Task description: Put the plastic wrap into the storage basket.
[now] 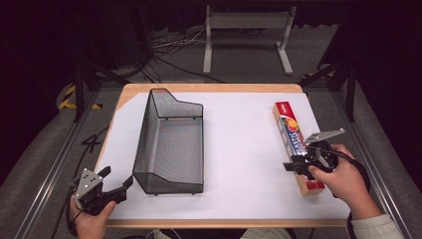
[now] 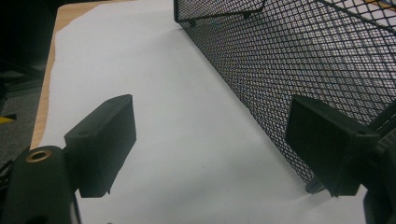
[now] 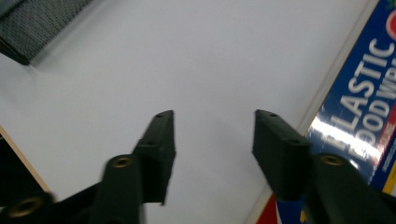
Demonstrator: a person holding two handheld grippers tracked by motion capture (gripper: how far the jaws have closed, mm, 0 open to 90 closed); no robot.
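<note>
High view, wrap box (image 1: 293, 144) near table edge (image 1: 326, 144)

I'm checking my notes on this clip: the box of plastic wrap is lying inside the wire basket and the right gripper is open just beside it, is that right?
Not quite. The box of plastic wrap lies on the white sheet at the right side of the table, well apart from the wire basket, as the high view shows. The rest holds: the right gripper is open just beside the box.

Glossy cardboard wrap box (image 1: 296, 147), matt black wire-mesh basket (image 1: 171, 142).
</note>
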